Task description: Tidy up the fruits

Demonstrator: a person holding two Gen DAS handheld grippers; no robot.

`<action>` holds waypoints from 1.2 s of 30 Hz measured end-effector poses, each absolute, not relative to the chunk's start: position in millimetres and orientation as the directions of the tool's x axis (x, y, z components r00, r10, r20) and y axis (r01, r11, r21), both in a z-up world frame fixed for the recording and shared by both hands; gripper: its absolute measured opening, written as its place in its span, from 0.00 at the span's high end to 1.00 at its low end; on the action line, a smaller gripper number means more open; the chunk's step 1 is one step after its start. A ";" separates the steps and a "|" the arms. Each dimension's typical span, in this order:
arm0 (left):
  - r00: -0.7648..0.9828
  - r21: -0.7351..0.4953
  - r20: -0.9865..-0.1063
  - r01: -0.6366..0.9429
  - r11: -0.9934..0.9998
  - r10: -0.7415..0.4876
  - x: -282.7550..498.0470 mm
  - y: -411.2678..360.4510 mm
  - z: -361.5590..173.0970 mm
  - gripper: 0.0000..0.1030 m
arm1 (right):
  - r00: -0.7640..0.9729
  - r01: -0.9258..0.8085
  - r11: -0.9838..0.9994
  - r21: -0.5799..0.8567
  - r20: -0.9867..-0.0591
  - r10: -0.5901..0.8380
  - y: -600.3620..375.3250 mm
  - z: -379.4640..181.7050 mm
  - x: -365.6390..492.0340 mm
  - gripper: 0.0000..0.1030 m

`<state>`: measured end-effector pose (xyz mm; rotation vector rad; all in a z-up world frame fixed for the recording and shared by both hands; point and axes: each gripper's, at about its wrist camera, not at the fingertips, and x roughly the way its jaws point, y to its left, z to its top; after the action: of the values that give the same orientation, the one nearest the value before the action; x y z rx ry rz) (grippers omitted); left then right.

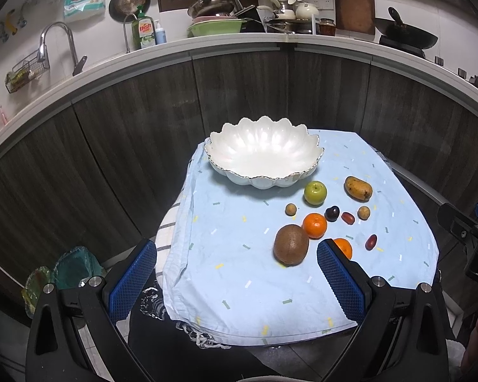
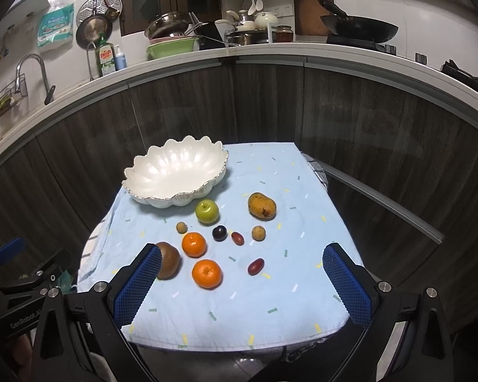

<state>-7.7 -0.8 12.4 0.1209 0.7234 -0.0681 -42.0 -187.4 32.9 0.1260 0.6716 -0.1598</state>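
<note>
A white scalloped bowl (image 1: 264,156) (image 2: 175,172) sits empty at the back of a small table under a light blue cloth (image 1: 239,273) (image 2: 239,312). In front of it lie a green apple (image 1: 315,193) (image 2: 207,211), a mango (image 1: 358,187) (image 2: 262,205), a kiwi (image 1: 291,244) (image 2: 169,259), two oranges (image 1: 315,225) (image 2: 207,273), a dark plum (image 2: 219,233), red dates (image 2: 256,266) and small brown longans (image 2: 258,233). My left gripper (image 1: 237,251) is open near the kiwi, holding nothing. My right gripper (image 2: 242,256) is open above the near orange and date, holding nothing.
A dark curved cabinet front (image 1: 143,121) and a white countertop (image 2: 302,52) ring the table behind. The counter carries a tap (image 1: 55,43), dish soap, pans and a wok (image 2: 360,30). Green bags (image 1: 70,270) lie on the floor at left. A striped cloth hangs under the blue one.
</note>
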 end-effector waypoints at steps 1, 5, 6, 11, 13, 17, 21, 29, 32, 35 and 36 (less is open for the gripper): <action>0.748 0.086 -0.663 0.104 0.991 -0.021 -8.4 0.3 12.4 0.01 | 0.772 0.189 0.980 0.064 -0.626 -0.108 -186.4 32.1 -42.5 0.01; 0.746 0.092 -0.666 0.105 0.990 -0.018 -6.7 0.1 10.2 0.01 | 0.770 0.193 0.979 0.067 -0.629 -0.108 -186.6 30.4 -41.2 0.01; 0.745 0.093 -0.667 0.105 0.990 -0.016 -7.1 0.3 9.4 0.01 | 0.768 0.193 0.979 0.068 -0.631 -0.107 -186.4 29.9 -40.3 0.01; 0.738 0.099 -0.675 0.103 0.990 -0.009 -4.8 -0.4 7.0 0.01 | 0.762 0.192 0.979 0.070 -0.639 -0.104 -187.1 25.0 -34.7 0.01; 0.735 0.102 -0.678 0.103 0.989 -0.006 -3.5 -0.7 5.8 0.01 | 0.759 0.190 0.979 0.072 -0.643 -0.100 -187.5 23.0 -32.0 0.01; 0.728 0.108 -0.686 0.111 0.988 -0.007 -0.8 -2.0 2.9 0.01 | 0.756 0.186 0.980 0.076 -0.647 -0.094 -188.8 20.9 -29.1 0.01; 0.724 0.117 -0.690 0.126 0.985 -0.010 2.2 -4.3 1.1 0.01 | 0.752 0.188 0.979 0.080 -0.653 -0.091 -191.6 17.2 -24.8 0.01; 0.740 0.155 -0.672 0.167 0.974 -0.020 12.9 -17.2 0.9 0.01 | 0.762 0.186 0.981 0.050 -0.638 -0.112 -195.6 16.6 -17.2 0.01; 0.733 0.161 -0.679 0.189 0.969 -0.030 20.0 -22.0 -1.9 0.01 | 0.764 0.173 0.984 0.046 -0.637 -0.105 -196.4 13.6 -11.3 0.01; 0.730 0.164 -0.682 0.210 0.964 -0.043 25.7 -26.5 -5.2 0.01 | 0.763 0.161 0.986 0.041 -0.639 -0.098 -196.7 9.8 -6.1 0.01; 0.732 0.165 -0.680 0.218 0.962 -0.049 27.5 -28.0 -6.1 0.01 | 0.766 0.159 0.987 0.037 -0.635 -0.100 -196.4 9.3 -5.7 0.01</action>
<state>27.5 -28.0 -6.1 0.2412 0.7374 -0.1483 -5.7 -196.4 9.3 0.0908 0.6846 -0.1407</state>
